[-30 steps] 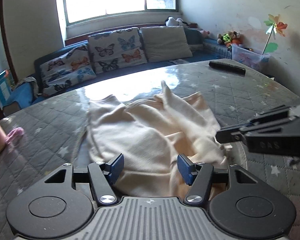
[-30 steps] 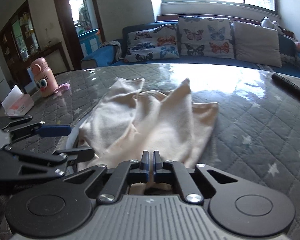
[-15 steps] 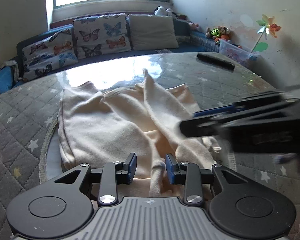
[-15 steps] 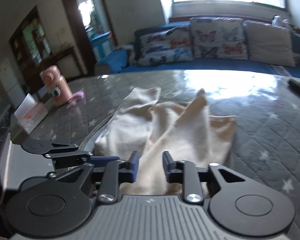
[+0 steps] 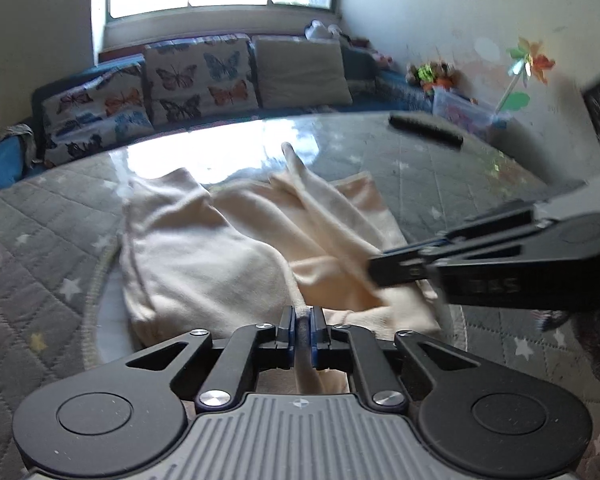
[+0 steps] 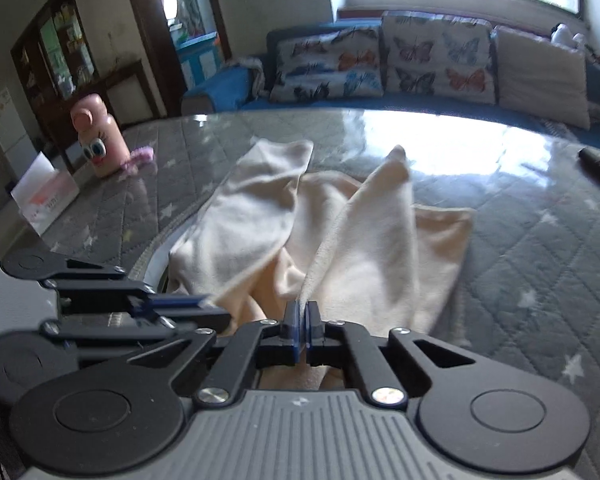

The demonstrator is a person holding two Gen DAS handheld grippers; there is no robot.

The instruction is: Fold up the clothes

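A cream garment (image 5: 204, 256) lies crumpled on the round table (image 5: 440, 168) with its grey quilted star cover. My left gripper (image 5: 302, 326) is at the garment's near edge, its jaws closing, and a ridge of cream fabric is pinched between the blue pads. The right gripper (image 5: 374, 270) reaches in from the right onto the cloth. In the right wrist view the garment (image 6: 252, 216) rises in a peak toward my right gripper (image 6: 302, 320), whose jaws are closing with a thin fold caught between them. The left gripper (image 6: 220, 308) sits close at the left.
A black remote (image 5: 426, 128) lies on the far right of the table. A pink bottle (image 6: 96, 140) and a tissue box (image 6: 44, 196) stand at the left edge. Behind the table is a sofa with butterfly cushions (image 5: 196, 80).
The left jaws went from wide apart to pinched on a cloth ridge. The right jaws parted briefly, then came together on a fold. The right gripper moved in closer to the left one.
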